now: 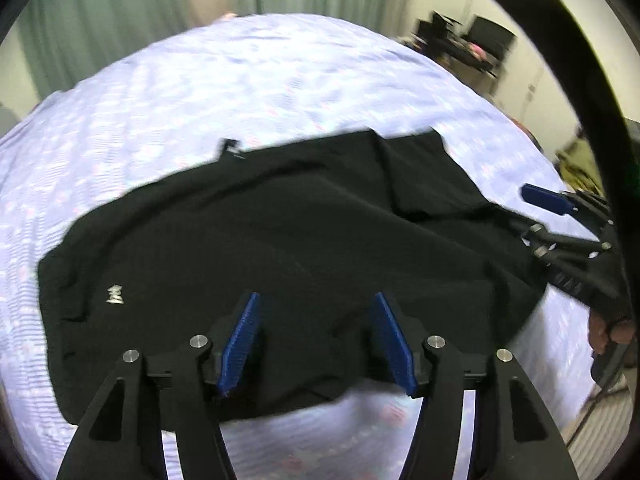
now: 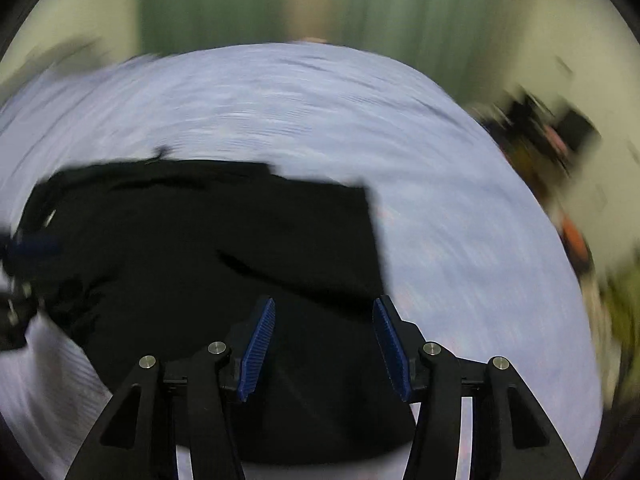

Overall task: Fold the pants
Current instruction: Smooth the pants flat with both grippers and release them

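I am looking down at a big bed (image 1: 248, 92) with a light purple sheet on it. Black pants (image 1: 280, 248) are lying flat on the bed, folded over, near the edge close to me.

A bed (image 1: 240, 92) fills most of both views, covered with a pale lavender sheet (image 1: 304, 80) bearing a faint, small repeating pattern. Behind it hang green curtains (image 1: 120, 8) against a cream wall (image 1: 532, 76). In the far right corner stands dark furniture (image 1: 472, 44) with something pink on it, too blurred to identify. The right wrist view shows orange and yellow-green shapes (image 2: 576, 240) at its right edge, smeared beyond recognition.
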Motion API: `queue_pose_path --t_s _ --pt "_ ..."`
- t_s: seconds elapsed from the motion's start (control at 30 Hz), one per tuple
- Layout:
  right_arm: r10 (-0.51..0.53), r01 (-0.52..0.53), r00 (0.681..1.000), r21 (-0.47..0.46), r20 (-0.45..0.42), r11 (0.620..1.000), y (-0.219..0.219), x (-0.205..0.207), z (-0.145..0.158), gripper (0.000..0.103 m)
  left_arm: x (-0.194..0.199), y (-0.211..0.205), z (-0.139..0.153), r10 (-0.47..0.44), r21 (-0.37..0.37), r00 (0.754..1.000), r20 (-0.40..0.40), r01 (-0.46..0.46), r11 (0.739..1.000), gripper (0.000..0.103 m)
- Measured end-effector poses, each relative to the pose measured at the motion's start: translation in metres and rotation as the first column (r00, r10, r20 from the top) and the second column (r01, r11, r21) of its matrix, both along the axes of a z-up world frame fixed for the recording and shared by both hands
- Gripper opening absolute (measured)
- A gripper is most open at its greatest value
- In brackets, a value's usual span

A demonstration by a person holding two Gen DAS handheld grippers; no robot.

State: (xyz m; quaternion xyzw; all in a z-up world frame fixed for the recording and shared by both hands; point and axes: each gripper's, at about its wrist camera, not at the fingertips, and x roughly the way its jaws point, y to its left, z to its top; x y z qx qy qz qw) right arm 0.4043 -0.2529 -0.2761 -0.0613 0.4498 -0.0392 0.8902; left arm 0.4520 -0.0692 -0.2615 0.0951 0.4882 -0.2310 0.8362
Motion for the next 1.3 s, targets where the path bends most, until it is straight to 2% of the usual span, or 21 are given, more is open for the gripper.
queue_pose_path --t_s 0.07,0.17,0.23,0.33,0.47,0.53,0.57,0.6,0.63,0.8,0.9,0.93,0.97,1.03,1.07,1.1,1.23,1.3 --pt "0.118 -0.118 0.993 -0.019 -0.010 0.993 0.017 0.019 -0.010 0.052 0.008 0.008 -0.001 0.028 0.011 1.000 0.008 -0.028 1.000 0.059" --pt "0.234 -0.238 0.970 -0.070 -0.063 0.969 0.039 0.040 -0.033 0.052 0.017 0.012 -0.009 0.062 0.022 0.998 0.009 -0.062 0.998 0.059" --pt "0.252 -0.259 0.963 -0.078 -0.091 0.963 0.042 0.054 -0.043 0.052 0.020 0.013 -0.012 0.073 0.019 0.997 -0.002 -0.073 0.997 0.059" --pt "0.271 -0.272 0.961 -0.007 -0.059 0.962 0.035 0.054 -0.038 0.052 0.020 0.013 -0.018 0.073 0.000 0.997 -0.015 -0.073 0.997 0.059" --pt "0.343 -0.351 0.934 -0.072 -0.103 0.934 0.046 0.064 -0.058 0.052 0.019 0.011 -0.024 0.068 0.003 0.997 -0.028 -0.068 0.998 0.059" --pt "0.355 -0.365 0.926 -0.062 -0.130 0.929 0.045 0.067 -0.068 0.050 0.020 0.008 -0.026 0.062 0.004 0.998 -0.029 -0.062 0.998 0.059" --pt "0.359 -0.368 0.924 -0.052 -0.134 0.928 0.043 0.068 -0.071 0.037 0.019 0.007 -0.026 0.059 0.002 0.998 -0.029 -0.059 0.998 0.059" --pt "0.355 -0.364 0.925 -0.054 -0.135 0.930 0.041 0.070 -0.071 0.014 0.019 0.006 -0.026 0.056 0.000 0.998 -0.026 -0.056 0.998 0.059" --pt "0.343 -0.353 0.930 -0.054 -0.133 0.934 0.037 0.072 -0.068 0.010 0.019 0.006 -0.024 0.053 -0.005 0.998 -0.020 -0.053 0.999 0.059" --pt "0.217 -0.218 0.976 -0.073 -0.022 0.973 -0.009 0.093 -0.038 0.008 0.021 0.002 -0.019 0.055 -0.031 0.998 -0.006 -0.055 0.998 0.059" --pt "0.124 -0.124 0.992 -0.081 -0.011 0.989 -0.047 0.117 -0.036 0.008 0.023 -0.003 -0.018 0.061 -0.040 0.998 -0.004 -0.061 0.997 0.059" --pt "0.072 -0.074 0.997 -0.110 -0.024 0.991 -0.061 0.127 -0.040 0.008 0.024 -0.006 -0.018 0.066 -0.042 0.998 -0.003 -0.066 0.997 0.059" --pt "0.033 -0.037 0.999 -0.126 -0.034 0.991 -0.072 0.133 -0.044 0.009 0.025 -0.008 -0.018 0.068 -0.042 0.998 -0.003 -0.068 0.997 0.059" --pt "-0.030 0.023 0.999 -0.162 -0.038 0.987 -0.087 0.139 -0.046 0.028 0.026 -0.014 -0.017 0.077 -0.044 0.997 0.000 -0.077 0.996 0.059" --pt "-0.057 0.051 0.998 -0.179 -0.026 0.983 -0.091 0.138 -0.043 0.050 0.027 -0.015 -0.015 0.078 -0.048 0.997 0.003 -0.078 0.996 0.059" --pt "-0.078 0.081 0.997 -0.181 0.019 0.980 -0.093 0.131 -0.034 0.060 0.026 -0.015 -0.014 0.076 -0.057 0.997 0.008 -0.075 0.996 0.059" --pt "-0.066 0.082 0.994 -0.184 0.092 0.980 -0.077 0.110 -0.008 0.060 0.022 -0.011 -0.006 0.089 -0.076 0.996 0.027 -0.087 0.993 0.060" --pt "-0.057 0.076 0.992 -0.169 0.110 0.983 -0.060 0.094 0.004 0.070 0.019 -0.002 -0.001 0.107 -0.075 0.994 0.034 -0.104 0.992 0.062"
